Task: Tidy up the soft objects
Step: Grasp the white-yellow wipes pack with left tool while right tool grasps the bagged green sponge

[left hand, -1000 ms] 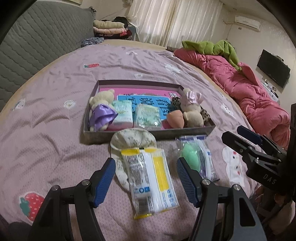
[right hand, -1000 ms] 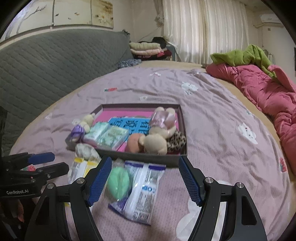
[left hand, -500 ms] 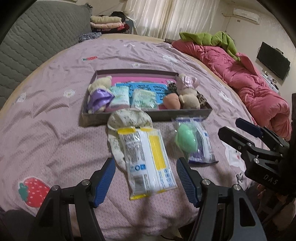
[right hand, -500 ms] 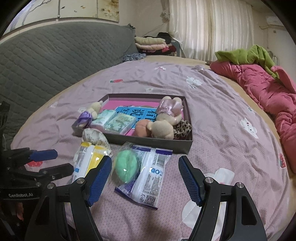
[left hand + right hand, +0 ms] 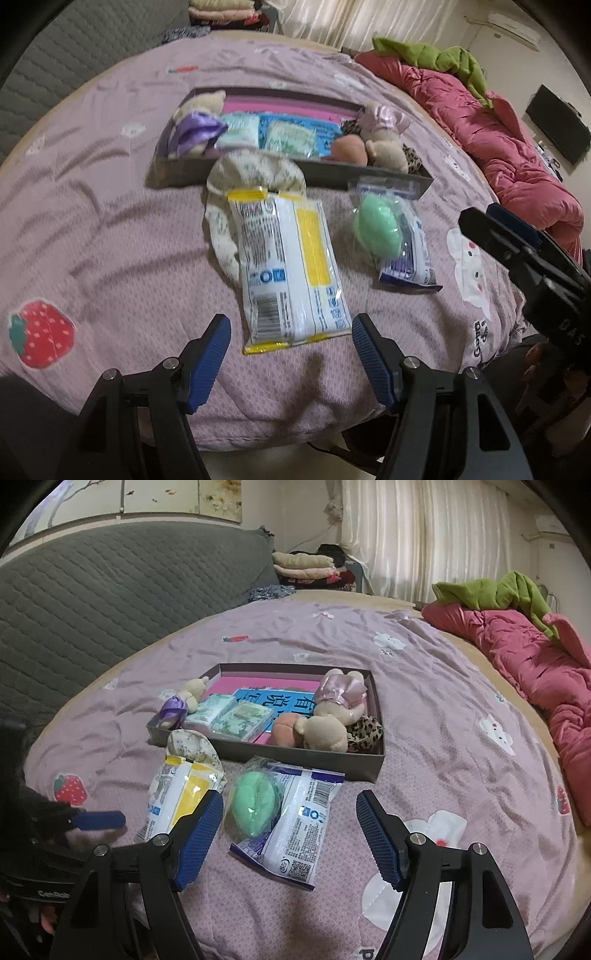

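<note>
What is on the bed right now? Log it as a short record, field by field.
surface: pink bedsheet
box: open, holds two teddy bears, tissue packs, a peach-coloured plush
outside box: yellow-and-white pack lying partly on a floral pouch; green sponge on a purple-and-white pack
left gripper: fingers wide apart, nothing between them, just short of the yellow-and-white pack
right gripper: open, empty, over the purple-and-white pack

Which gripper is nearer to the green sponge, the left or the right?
Right. The right gripper is open just in front of the green sponge; the left gripper is off to its side, facing the yellow-striped packet.
</note>
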A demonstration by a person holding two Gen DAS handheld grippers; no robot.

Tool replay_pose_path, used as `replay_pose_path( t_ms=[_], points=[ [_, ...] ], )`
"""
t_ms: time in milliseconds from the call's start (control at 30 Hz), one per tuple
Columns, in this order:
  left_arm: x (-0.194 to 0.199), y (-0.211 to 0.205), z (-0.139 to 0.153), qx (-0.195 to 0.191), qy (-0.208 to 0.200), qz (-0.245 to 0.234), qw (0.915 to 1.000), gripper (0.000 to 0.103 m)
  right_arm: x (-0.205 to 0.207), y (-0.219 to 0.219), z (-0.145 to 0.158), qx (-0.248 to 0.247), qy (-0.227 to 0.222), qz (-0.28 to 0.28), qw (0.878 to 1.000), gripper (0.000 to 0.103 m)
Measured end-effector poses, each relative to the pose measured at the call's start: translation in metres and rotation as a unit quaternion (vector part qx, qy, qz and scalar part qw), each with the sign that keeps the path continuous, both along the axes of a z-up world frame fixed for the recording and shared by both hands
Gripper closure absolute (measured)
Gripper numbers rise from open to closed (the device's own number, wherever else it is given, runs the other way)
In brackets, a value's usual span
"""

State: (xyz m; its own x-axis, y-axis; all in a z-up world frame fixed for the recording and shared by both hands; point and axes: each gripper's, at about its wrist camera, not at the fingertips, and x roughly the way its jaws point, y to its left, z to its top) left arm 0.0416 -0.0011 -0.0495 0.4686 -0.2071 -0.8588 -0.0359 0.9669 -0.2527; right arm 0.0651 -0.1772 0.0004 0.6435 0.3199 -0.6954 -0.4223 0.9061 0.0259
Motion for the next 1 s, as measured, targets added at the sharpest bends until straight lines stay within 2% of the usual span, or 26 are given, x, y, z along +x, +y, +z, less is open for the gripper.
replay_pose_path(
  t_ms=[400, 533, 767, 900, 1000],
  points=[
    [0.020, -0.006, -0.023, -0.019, 0.041, 0.040, 0.9982, 0.034, 0.008, 0.004, -0.006, 0.004, 0.002, 0.008, 1.000, 0.027],
    [0.023, -0.015, -0.026, -0.001, 0.041, 0.041, 0.9983, 0.029, 0.016, 0.013, -0.014, 0.000, 0.011, 0.017, 1.000, 0.027],
    [0.029, -0.024, -0.032, 0.025, 0.035, 0.039, 0.9983, 0.028, 0.027, 0.045, -0.033, -0.038, 0.029, 0.063, 0.997, 0.027],
    [0.032, -0.023, -0.032, 0.028, 0.031, 0.041, 0.9983, 0.028, 0.035, 0.060, -0.047, -0.073, 0.039, 0.078, 0.993, 0.027],
    [0.035, -0.022, -0.034, 0.026, 0.031, 0.041, 0.9983, 0.028, 0.042, 0.064, -0.056, -0.076, 0.062, 0.080, 0.992, 0.027]
  ],
)
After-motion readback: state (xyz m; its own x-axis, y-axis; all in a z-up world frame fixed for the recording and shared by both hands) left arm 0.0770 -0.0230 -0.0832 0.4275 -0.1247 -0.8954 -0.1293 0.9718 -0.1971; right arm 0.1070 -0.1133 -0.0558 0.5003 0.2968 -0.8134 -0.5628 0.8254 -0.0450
